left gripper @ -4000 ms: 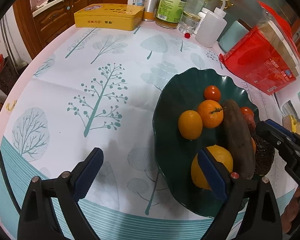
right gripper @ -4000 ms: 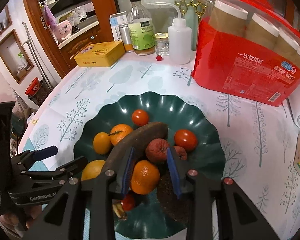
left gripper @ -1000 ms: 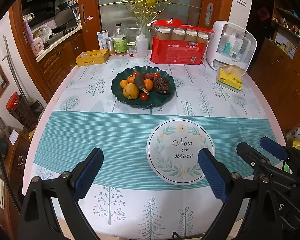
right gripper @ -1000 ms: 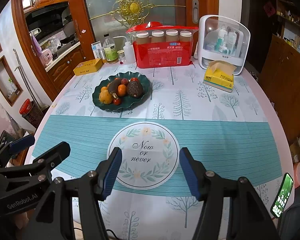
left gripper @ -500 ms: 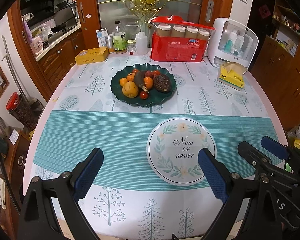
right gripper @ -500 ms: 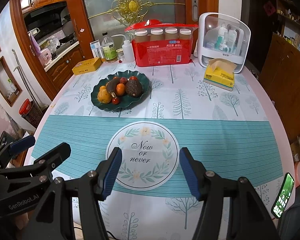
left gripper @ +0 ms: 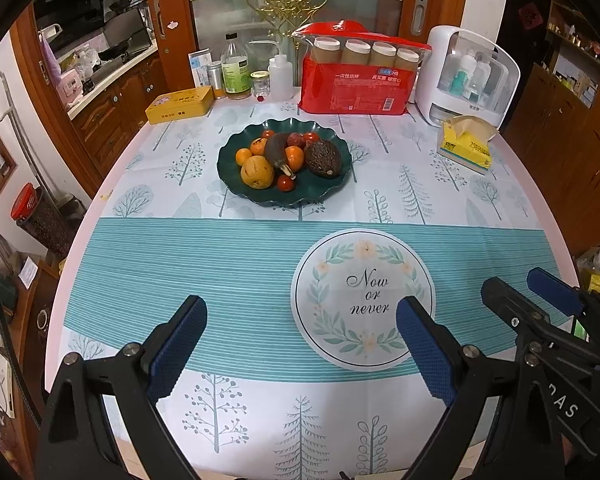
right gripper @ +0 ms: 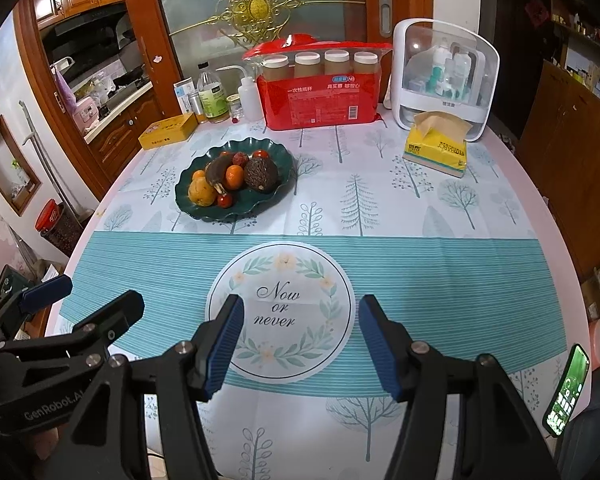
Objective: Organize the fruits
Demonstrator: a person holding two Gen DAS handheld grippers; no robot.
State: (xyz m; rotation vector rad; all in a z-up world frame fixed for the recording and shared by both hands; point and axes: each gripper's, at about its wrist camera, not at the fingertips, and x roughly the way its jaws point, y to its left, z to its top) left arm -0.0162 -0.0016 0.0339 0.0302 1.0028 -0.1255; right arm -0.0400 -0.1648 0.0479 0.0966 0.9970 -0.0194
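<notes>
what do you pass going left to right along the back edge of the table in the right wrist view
yellow tin → green-label bottle → white squeeze bottle → red pack of paper cups → white storage case

I see bare desk (right gripper: pixel 420 264) from my near edge up to the green plate (right gripper: pixel 204 212). Behind it, bottles (right gripper: pixel 214 98), a red pack (right gripper: pixel 320 92) and a white organizer (right gripper: pixel 444 76) wall off the far edge; a tissue box (right gripper: pixel 436 148) blocks the right.
</notes>
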